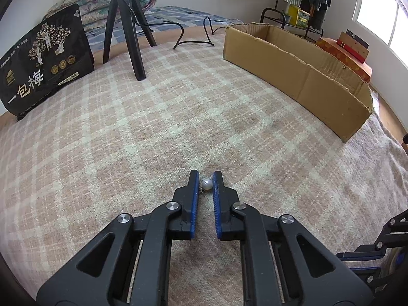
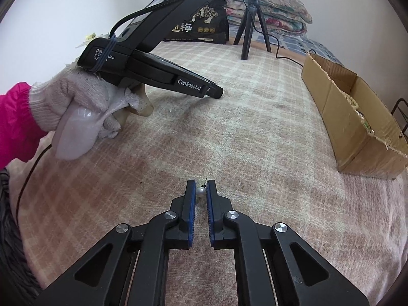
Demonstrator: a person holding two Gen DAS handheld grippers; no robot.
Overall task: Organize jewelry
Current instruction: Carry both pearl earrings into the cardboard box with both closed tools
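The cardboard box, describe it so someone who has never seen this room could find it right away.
Start from the bed covered by a pink and cream checked blanket. On the blanket's right side, ahead of both grippers, lies a long, low cardboard box with its top open and torn, ragged edges. It is the only plain brown container there, unlike the black printed bag and black tripod on the left.

I can't make out the beaded contents of the cardboard box, and the tripod top is cropped.
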